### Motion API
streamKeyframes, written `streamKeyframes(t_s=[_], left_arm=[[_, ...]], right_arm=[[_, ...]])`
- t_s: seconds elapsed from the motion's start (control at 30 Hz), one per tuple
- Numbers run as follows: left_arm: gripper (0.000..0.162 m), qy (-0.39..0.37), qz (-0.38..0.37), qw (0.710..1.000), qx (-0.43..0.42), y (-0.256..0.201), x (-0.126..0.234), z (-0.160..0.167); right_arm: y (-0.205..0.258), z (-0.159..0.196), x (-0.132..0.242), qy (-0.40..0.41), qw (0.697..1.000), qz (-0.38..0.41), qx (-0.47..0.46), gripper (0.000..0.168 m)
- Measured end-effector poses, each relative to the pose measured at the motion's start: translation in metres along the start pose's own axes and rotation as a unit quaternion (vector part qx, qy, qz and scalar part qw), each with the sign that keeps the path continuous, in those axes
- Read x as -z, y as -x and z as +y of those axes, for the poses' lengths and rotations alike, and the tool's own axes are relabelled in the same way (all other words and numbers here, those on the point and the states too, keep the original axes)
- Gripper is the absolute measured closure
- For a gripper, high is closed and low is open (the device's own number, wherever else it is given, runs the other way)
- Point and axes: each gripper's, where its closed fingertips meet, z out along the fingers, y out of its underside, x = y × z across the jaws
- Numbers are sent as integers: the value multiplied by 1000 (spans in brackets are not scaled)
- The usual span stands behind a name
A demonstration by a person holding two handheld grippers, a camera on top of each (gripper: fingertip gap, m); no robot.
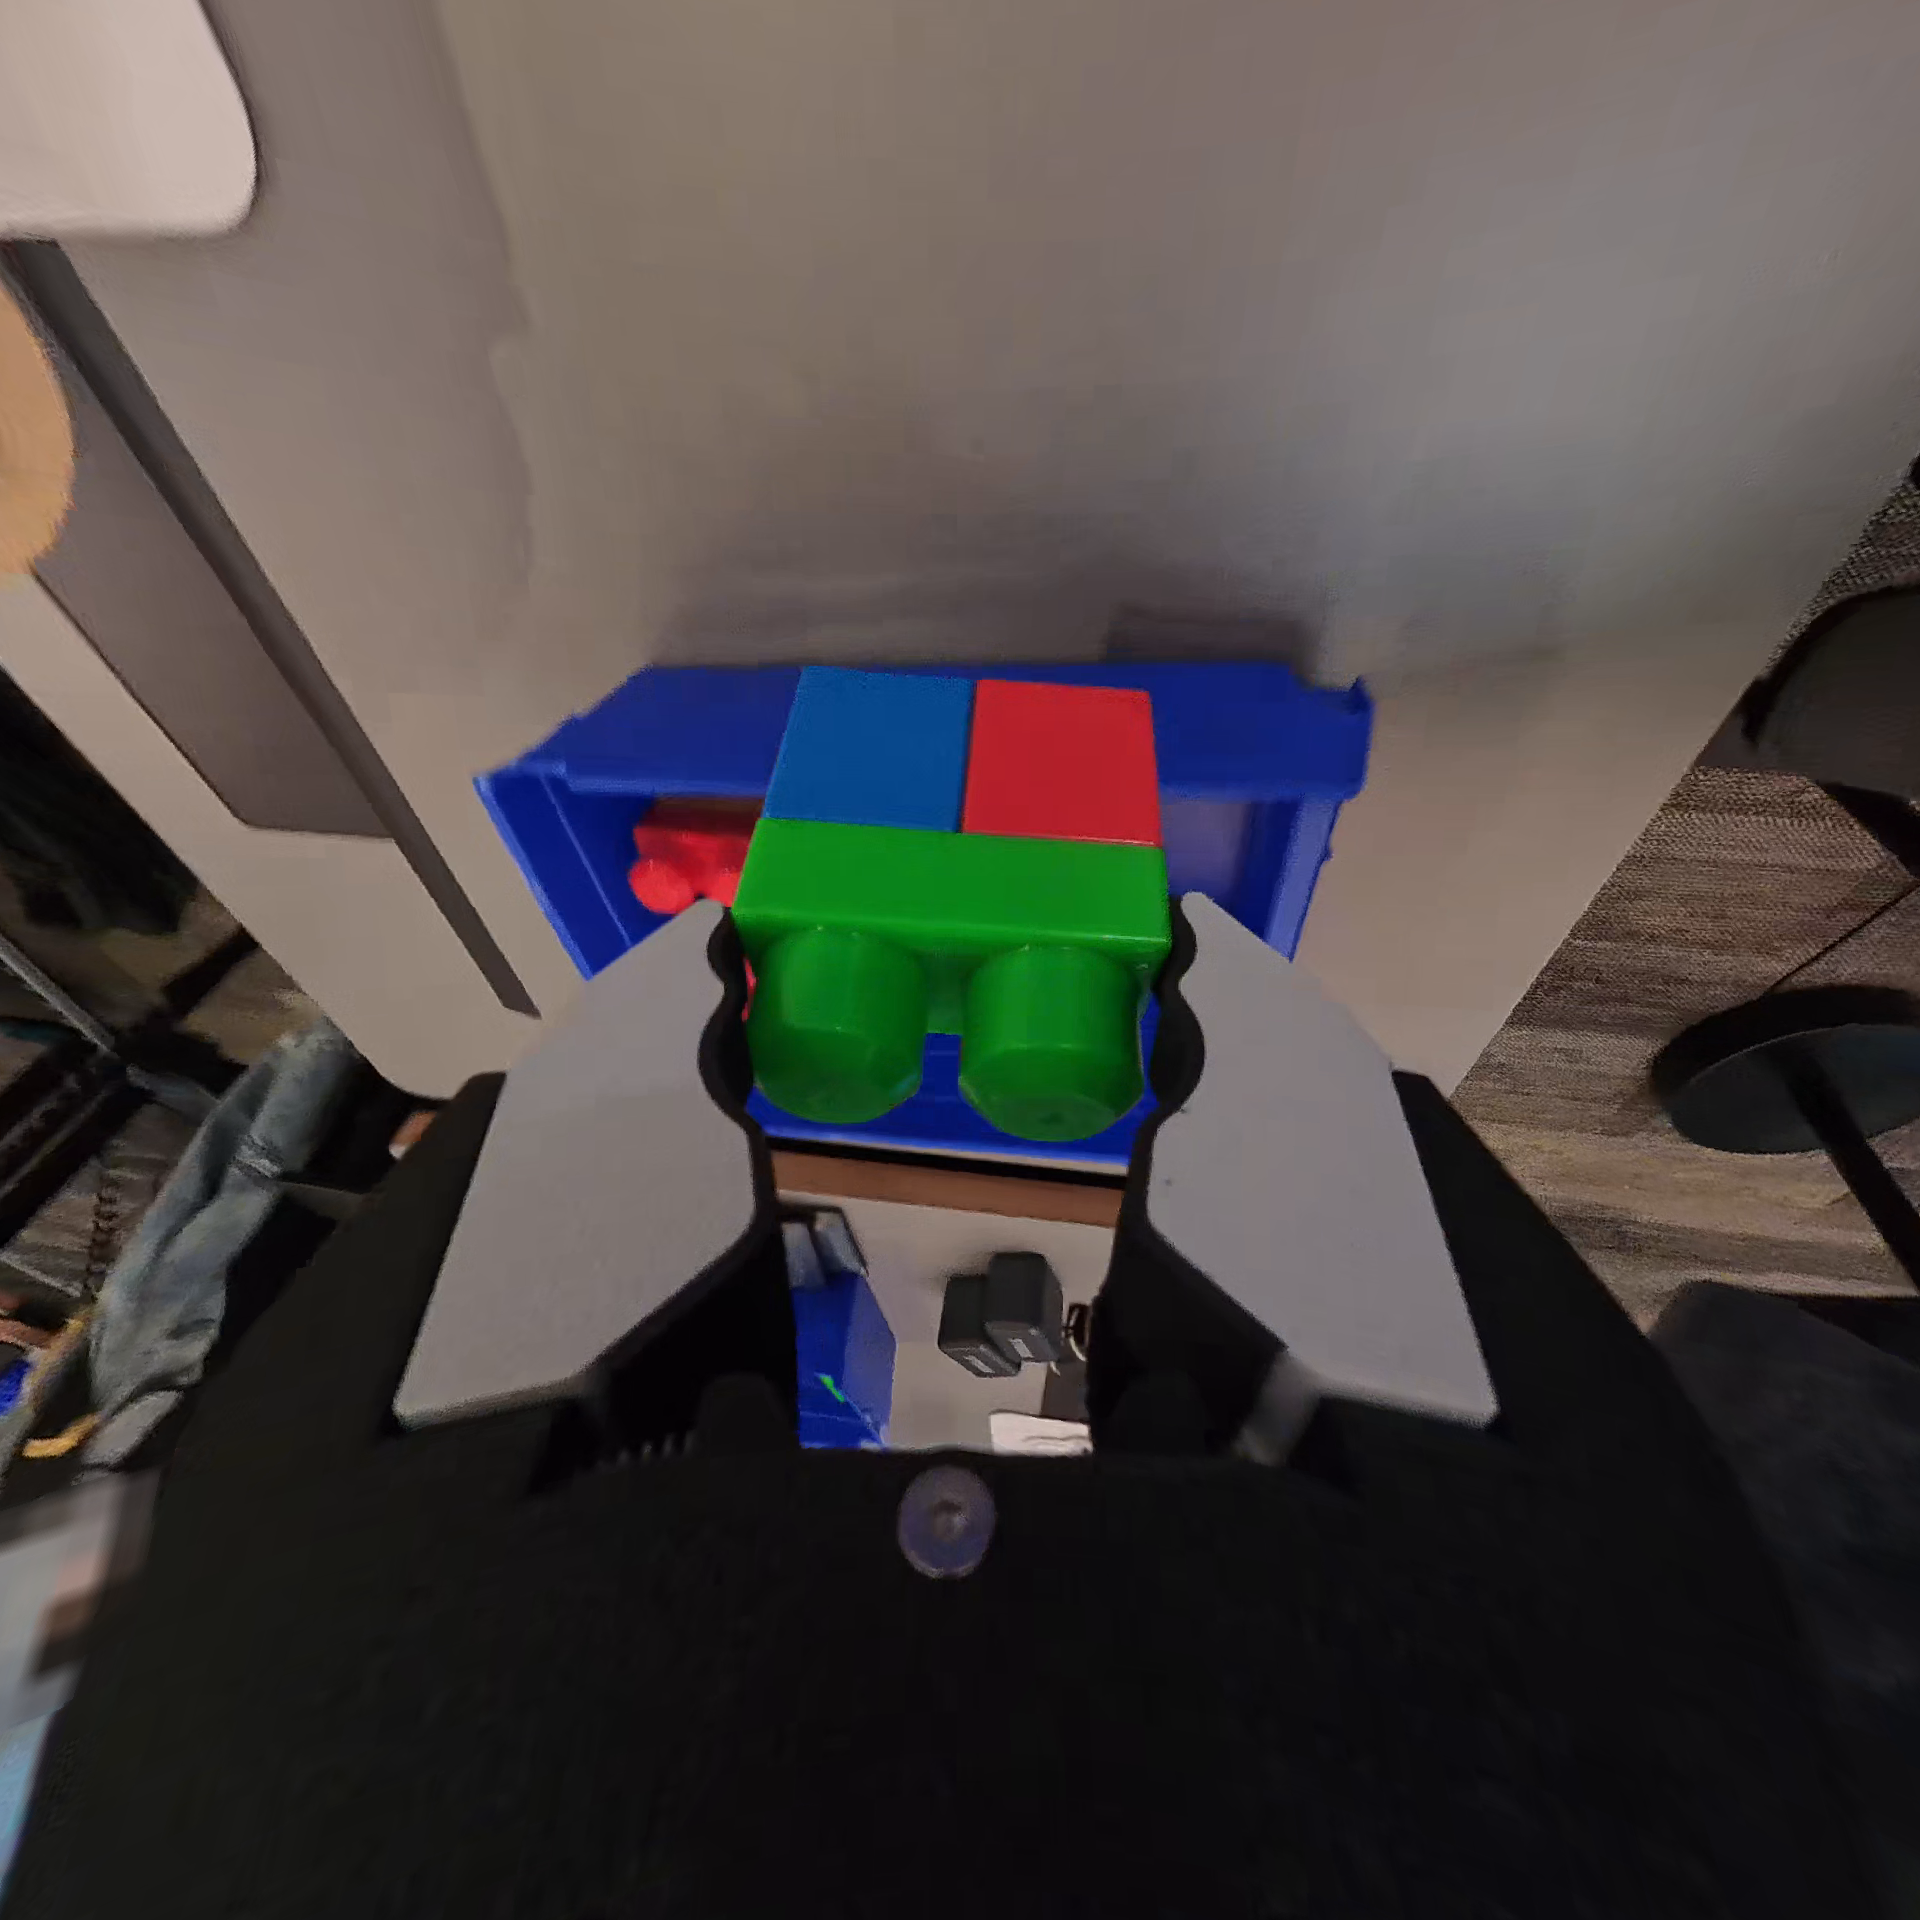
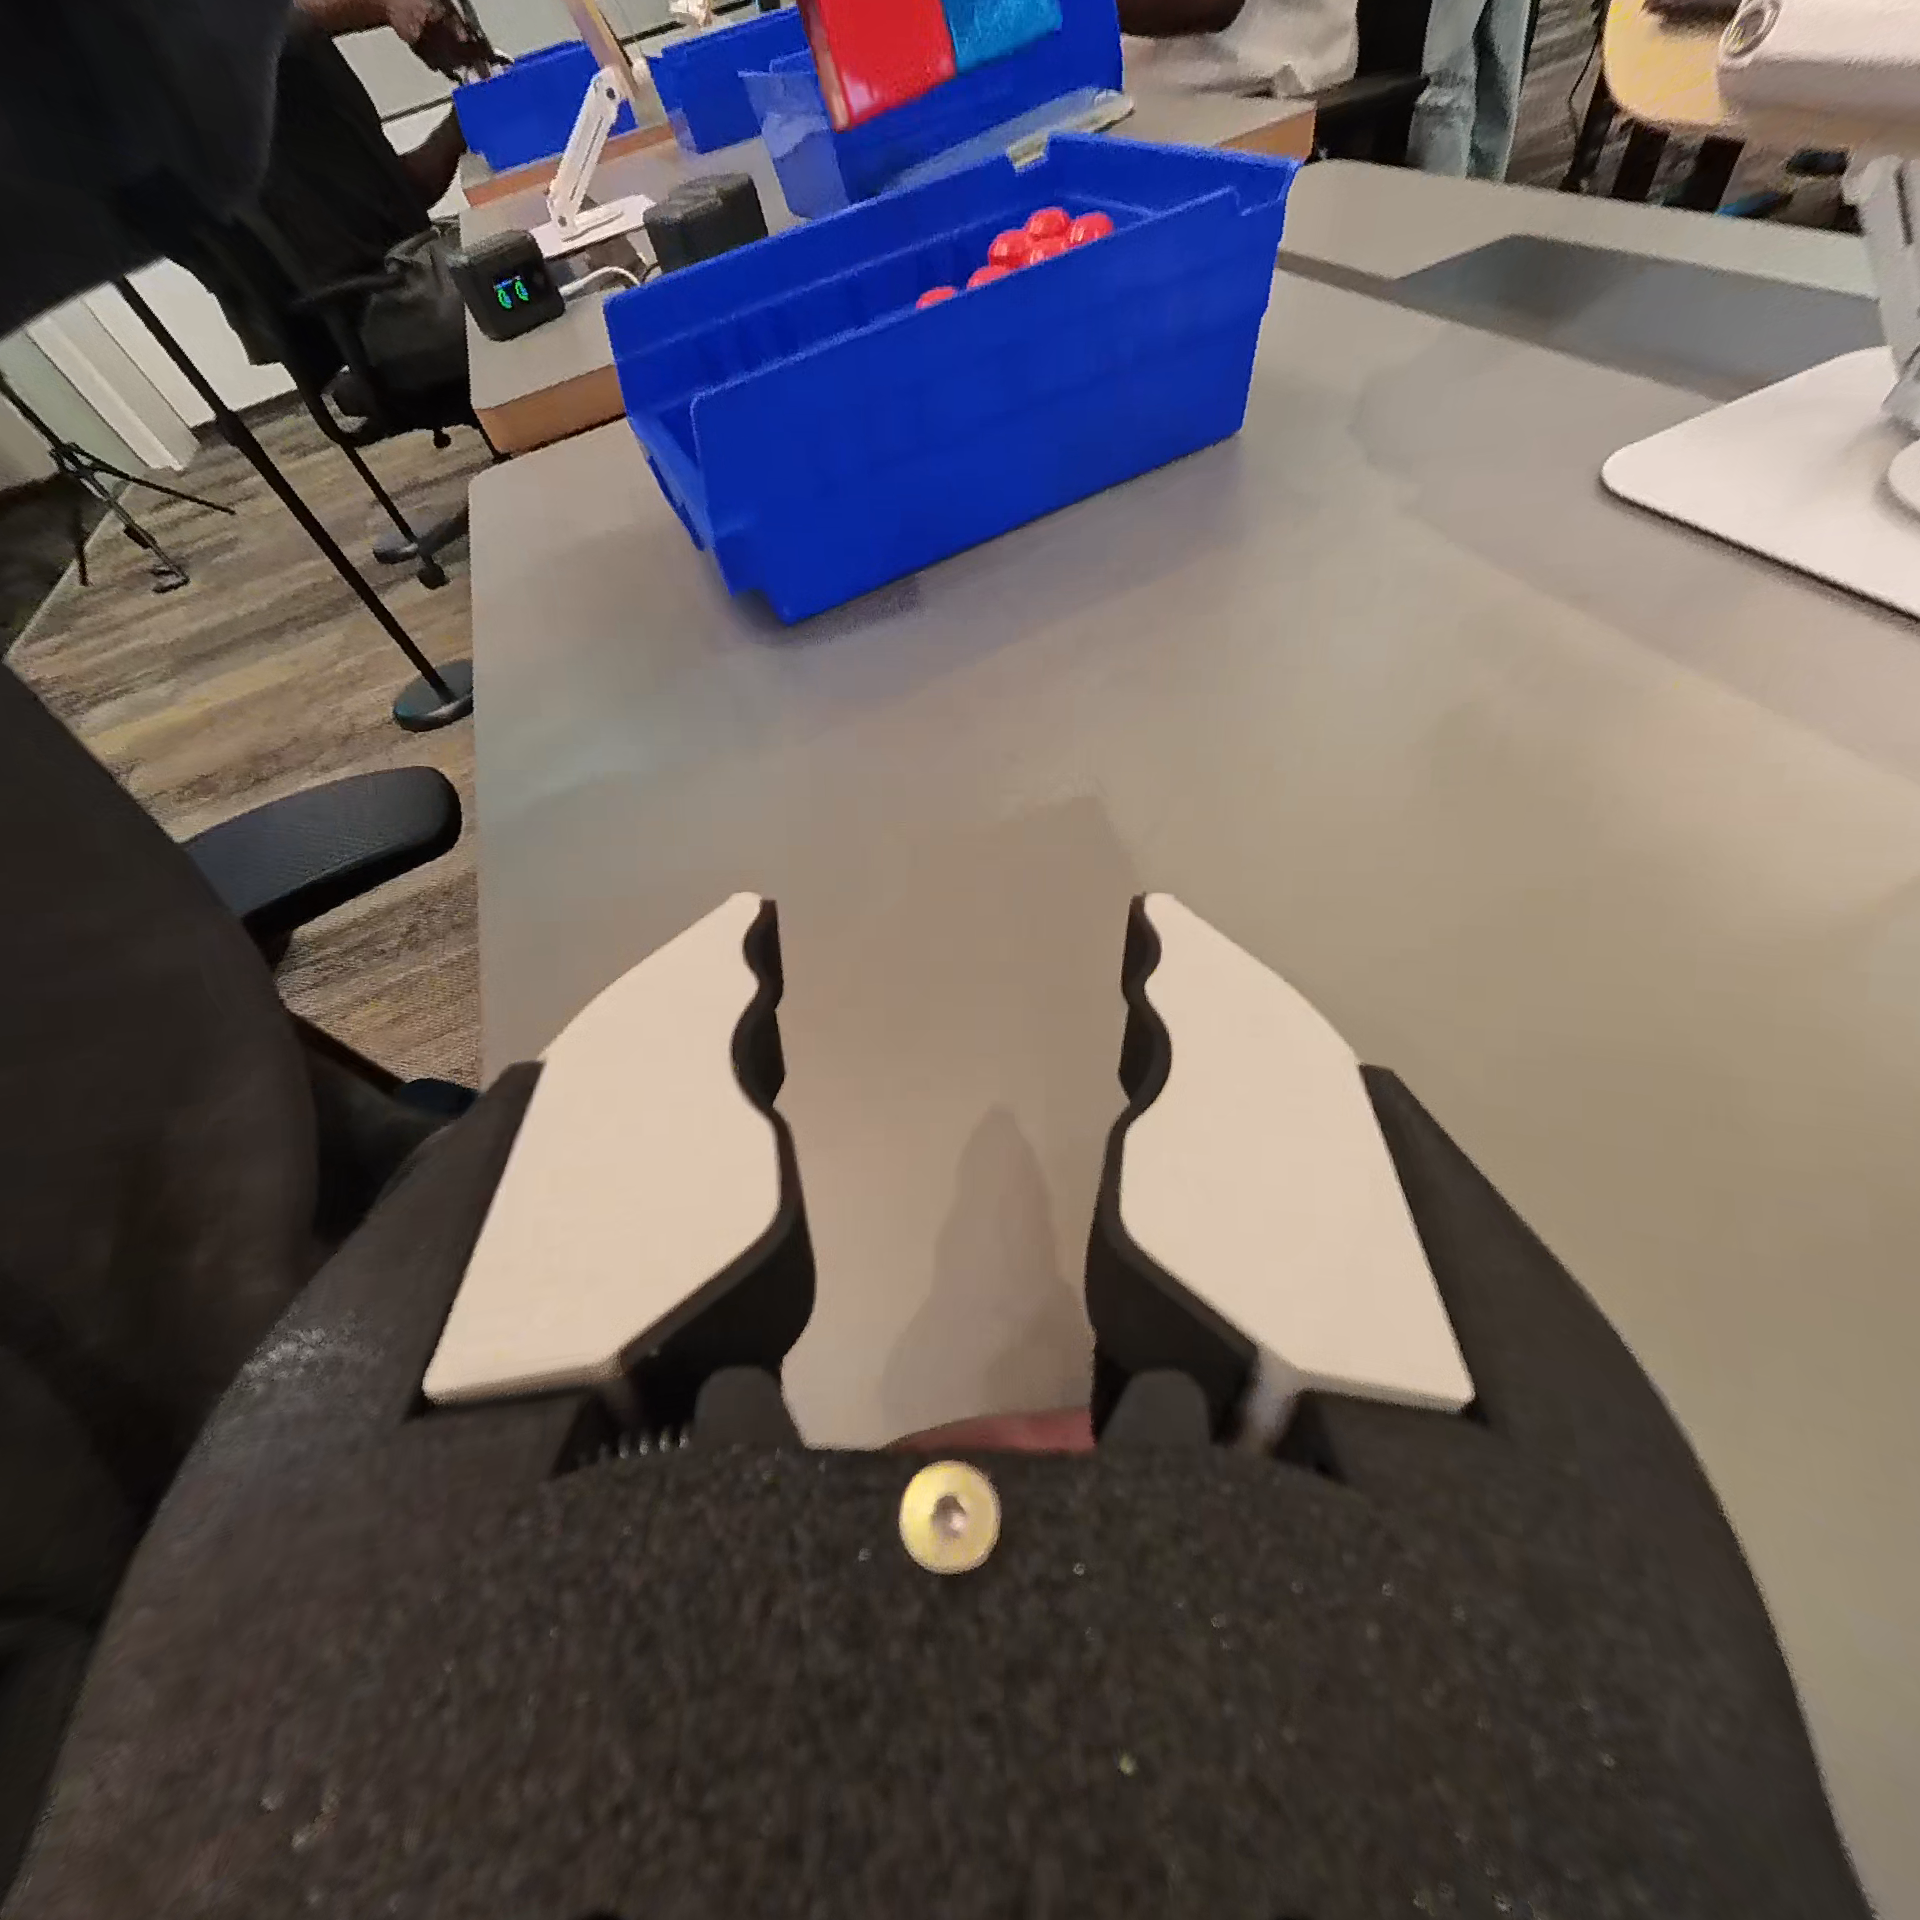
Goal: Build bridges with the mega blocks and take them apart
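Left gripper [image 1: 951, 997]: fingers [image 1: 623, 1122] clamped on the ends of a green block [image 1: 951, 883], its two studs facing the camera. A blue block [image 1: 873, 748] and a red block [image 1: 1060, 758] sit side by side against the green block's far face, the three joined as one piece held in the air over the blue bin [image 1: 1247, 748].

Right gripper [image 2: 951, 997]: fingers [image 2: 623, 1174] spread apart, nothing between them, only bare grey table [image 2: 1351, 831] showing in the gap.

Blue bin: stands on the table toward its left edge, well ahead of the right gripper. Holds loose red blocks [image 2: 1039, 244]; the left wrist view shows just one of them at the bin's left end, the rest hidden behind the held piece.

Seen only from the right wrist: the held piece from the other side, red and blue faces at the top of the frame above the bin; a white stand base [image 2: 1766, 488] at the table's right; a second table behind with more blue bins [image 2: 540, 104]; people in the background.

Seen only from the left wrist: small dark devices [image 1: 1003, 1314] on a surface beyond the bin.

Open room: a broad bare stretch of table between the right gripper and the bin. The table's left edge drops to carpet, an office chair [image 2: 322, 842] and stand poles [image 2: 312, 520].
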Motion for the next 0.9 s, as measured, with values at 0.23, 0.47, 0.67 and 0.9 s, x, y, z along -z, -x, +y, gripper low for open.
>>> streamKeyframes(t_s=[0.23,0.47,0.67,0.9], left_arm=[[87,-35,30,998,-30,-10,22,-92],[87,-34,50,996,-61,-18,36,-151],[87,-45,60,994,-73,-24,24,-175],[87,-46,68,994,-77,-27,18,-176]], right_arm=[[-6,-74,-24,-89,991,-9,98,90],[-33,-106,-55,-89,992,-17,91,77],[-30,-104,-62,-77,993,-25,86,91],[-30,-96,-62,-65,994,-32,84,91]])
